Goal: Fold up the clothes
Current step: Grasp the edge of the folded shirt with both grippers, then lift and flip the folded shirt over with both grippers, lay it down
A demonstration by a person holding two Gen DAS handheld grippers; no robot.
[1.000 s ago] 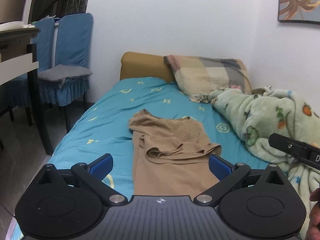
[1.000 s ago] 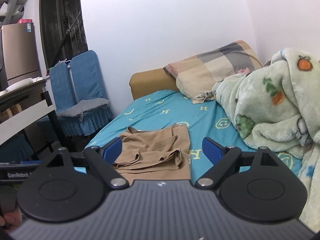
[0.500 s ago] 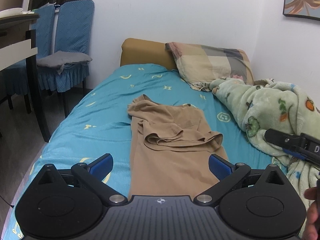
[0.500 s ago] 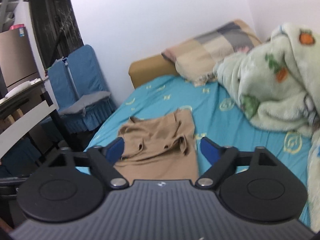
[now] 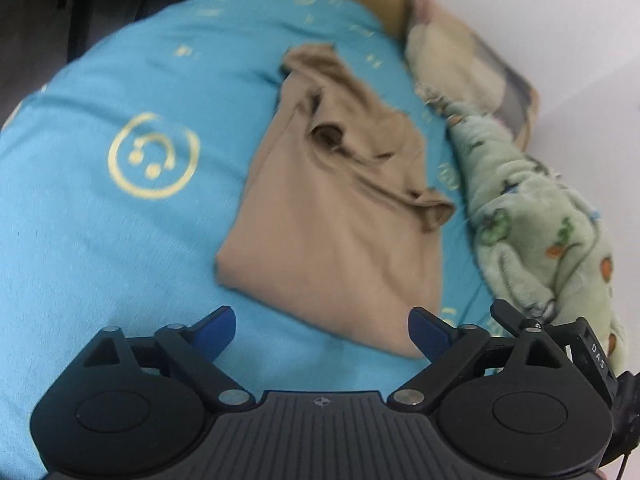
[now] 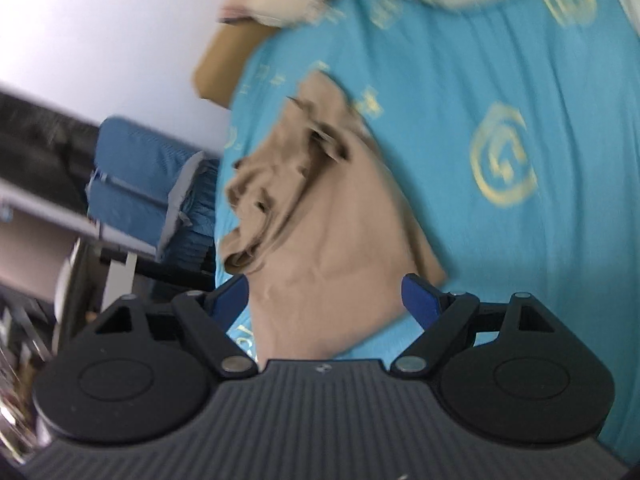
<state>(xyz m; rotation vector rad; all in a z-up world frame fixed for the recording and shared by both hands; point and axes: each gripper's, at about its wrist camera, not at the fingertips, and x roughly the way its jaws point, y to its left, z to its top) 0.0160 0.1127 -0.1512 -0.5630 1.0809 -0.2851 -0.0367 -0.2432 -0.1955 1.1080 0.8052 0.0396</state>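
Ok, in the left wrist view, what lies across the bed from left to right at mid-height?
Gold smiley print on the blue bedsheet → tan garment → green fleece blanket.

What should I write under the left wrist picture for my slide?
Open left gripper above the near edge of a tan garment on a turquoise bedsheet.

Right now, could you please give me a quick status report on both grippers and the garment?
Left gripper open, empty. Right gripper open, empty, over the hem. Tan garment lies partly folded on the teal bedsheet. Green blanket beside it, apart.
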